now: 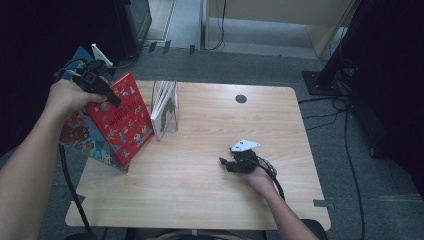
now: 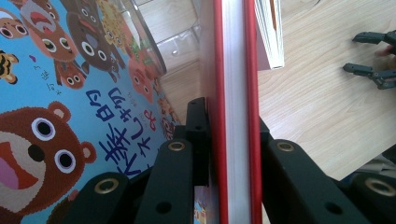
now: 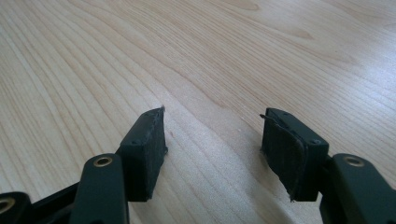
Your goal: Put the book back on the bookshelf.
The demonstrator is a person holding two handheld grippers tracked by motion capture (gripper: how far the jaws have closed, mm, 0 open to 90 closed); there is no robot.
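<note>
At table's left edge:
Left gripper (image 1: 107, 95): clamped on red book (image 1: 122, 117), upright.
Right gripper (image 1: 226, 163): spread wide, empty, over table (image 1: 210, 195).

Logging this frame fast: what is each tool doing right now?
Left tool: shut on the red book, gripping its edge.
Right tool: open, holding nothing, over the bare table.

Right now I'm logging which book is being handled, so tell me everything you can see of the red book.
The red book is a thin hardcover with a glossy red cover full of small colourful cartoon figures and white page edges. It stands tilted at the table's left edge, leaning against a blue picture book behind it. The left gripper is shut on its upper edge, one jaw on each cover. A white book stands apart to its right.
</note>
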